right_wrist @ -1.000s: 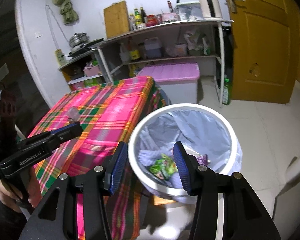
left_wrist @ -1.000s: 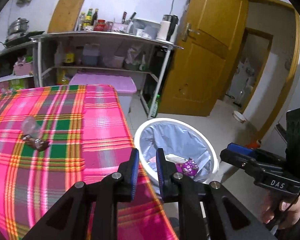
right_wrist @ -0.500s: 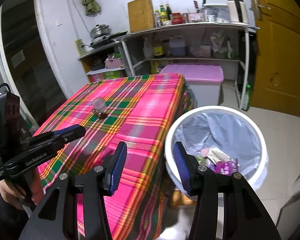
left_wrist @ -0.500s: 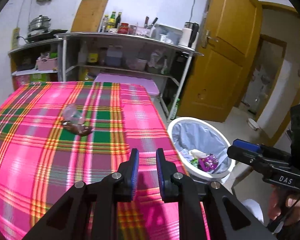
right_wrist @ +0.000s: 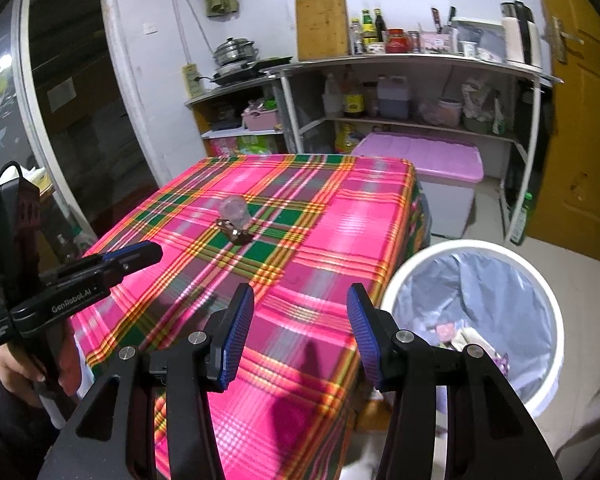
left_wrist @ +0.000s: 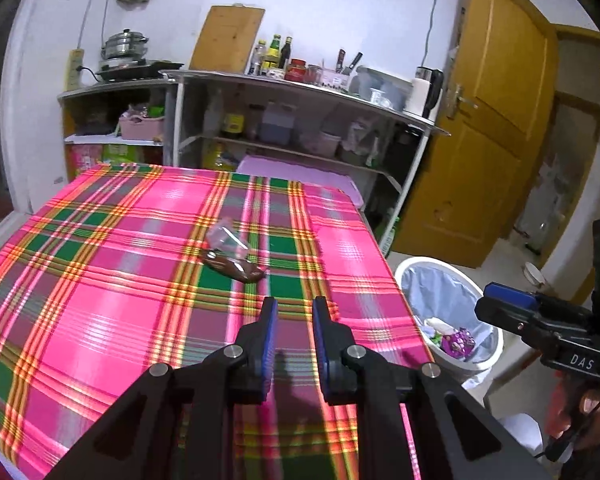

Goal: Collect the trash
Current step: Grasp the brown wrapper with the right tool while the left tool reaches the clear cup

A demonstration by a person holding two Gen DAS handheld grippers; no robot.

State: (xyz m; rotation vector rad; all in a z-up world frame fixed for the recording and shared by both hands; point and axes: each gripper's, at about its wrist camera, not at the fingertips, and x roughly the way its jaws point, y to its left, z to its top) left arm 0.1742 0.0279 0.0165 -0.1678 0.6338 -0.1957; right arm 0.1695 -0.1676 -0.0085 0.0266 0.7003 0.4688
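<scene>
One piece of trash is all I can see left on the surface [left_wrist: 100,280]: a clear plastic wrapper [left_wrist: 230,254] with something brown in its lower end, lying flat near the middle of the pink and green checked cloth, well apart from every edge. My left gripper [left_wrist: 293,320] hangs over the near side of the cloth with its jaws released and only a narrow gap between them, nothing inside. My right gripper [right_wrist: 300,312] is also released, jaws spread wider and empty, hanging over the near corner of the surface beside the bin [right_wrist: 404,284]. The bin stands on the floor just off the right side of the surface, lined with a pale bag and already holding a few wrappers. I judge the step in hand to be the reach for that last wrapper, and the left gripper looks better lined up with it. Before I go in I would widen those jaws, because the gap now looks too tight to slip over crinkled film. I would come down low and shallow, aim for the brown, fuller end instead of the thin clear end, and let one pad slide under the edge. The cloth is loose, so I must watch not to pinch it with the wrapper. The film may be slippery and spring out, so I would clench slowly.
</scene>
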